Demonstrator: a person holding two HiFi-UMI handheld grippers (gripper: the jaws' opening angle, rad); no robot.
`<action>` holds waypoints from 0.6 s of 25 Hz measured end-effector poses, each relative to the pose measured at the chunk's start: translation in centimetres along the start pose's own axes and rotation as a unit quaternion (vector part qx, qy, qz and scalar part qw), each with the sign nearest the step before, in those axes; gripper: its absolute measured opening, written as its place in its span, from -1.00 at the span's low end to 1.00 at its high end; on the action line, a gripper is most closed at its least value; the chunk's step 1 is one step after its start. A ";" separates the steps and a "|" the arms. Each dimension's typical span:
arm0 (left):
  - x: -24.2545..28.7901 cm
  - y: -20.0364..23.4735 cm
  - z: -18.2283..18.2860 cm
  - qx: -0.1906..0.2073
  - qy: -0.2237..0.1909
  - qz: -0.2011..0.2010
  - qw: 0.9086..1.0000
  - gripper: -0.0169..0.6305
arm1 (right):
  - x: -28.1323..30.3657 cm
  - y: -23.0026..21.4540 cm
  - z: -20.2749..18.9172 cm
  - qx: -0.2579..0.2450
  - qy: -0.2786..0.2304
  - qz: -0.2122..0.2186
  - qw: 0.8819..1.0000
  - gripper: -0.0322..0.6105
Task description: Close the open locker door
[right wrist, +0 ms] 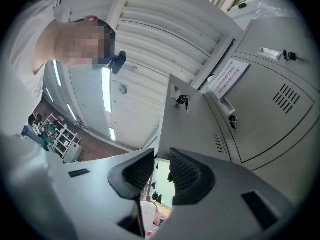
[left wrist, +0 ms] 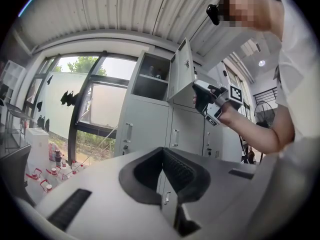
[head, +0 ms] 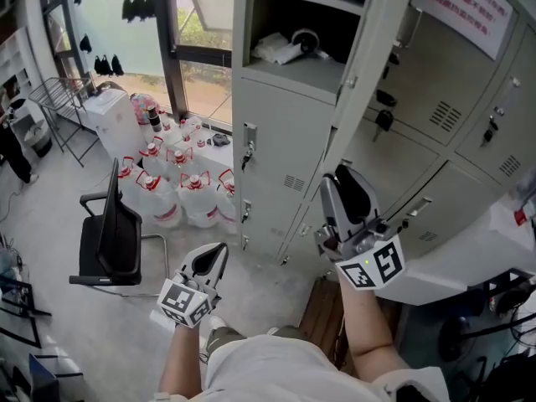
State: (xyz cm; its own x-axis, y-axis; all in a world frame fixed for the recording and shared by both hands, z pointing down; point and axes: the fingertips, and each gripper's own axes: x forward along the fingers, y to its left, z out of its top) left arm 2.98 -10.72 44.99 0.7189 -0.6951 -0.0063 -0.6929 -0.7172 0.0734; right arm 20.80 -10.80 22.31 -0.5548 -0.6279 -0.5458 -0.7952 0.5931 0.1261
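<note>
The top grey locker compartment (head: pixel 301 23) stands open, and its door (head: pixel 381 57) is swung out towards me. My right gripper (head: pixel 345 178) points up at the door's lower end. In the right gripper view the door (right wrist: pixel 200 129) fills the upper right. Its edge runs down to the right gripper (right wrist: pixel 161 156); the jaws are narrowly open and light shows between the pads. From the left gripper view, the right gripper (left wrist: pixel 202 96) sits at the door's (left wrist: pixel 182 74) lower corner. My left gripper (head: pixel 216 254) hangs low in front of me, level, slightly open and empty.
Closed lockers (head: pixel 452 82) with keys in their locks fill the right. Several water bottles (head: pixel 180 187) stand on the floor by the window. A black chair (head: pixel 113 233) is at the left, and a white box (head: pixel 113 120) behind it. Loose items (head: pixel 289 47) lie on the open shelf.
</note>
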 end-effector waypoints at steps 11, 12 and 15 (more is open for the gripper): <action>-0.8 6.3 0.0 -0.003 0.003 -0.041 0.999 -0.94 | 4.5 2.1 -2.6 -0.046 0.010 -0.046 0.998 -0.62; -0.8 6.9 0.1 -0.003 0.002 -0.044 0.999 -0.94 | 5.0 2.3 -2.9 -0.051 0.012 -0.050 0.997 -0.62; -1.1 9.0 0.1 -0.004 0.002 -0.054 0.999 -0.94 | 6.4 2.6 -3.7 -0.064 0.017 -0.064 0.996 -0.61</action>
State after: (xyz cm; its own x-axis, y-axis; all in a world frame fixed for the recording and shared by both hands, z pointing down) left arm -4.04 -16.43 45.55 0.7893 -0.6139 -0.0104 -0.6113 -0.7873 0.0799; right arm 14.25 -15.14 22.20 -0.4532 -0.7121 -0.5363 -0.8834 0.4393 0.1632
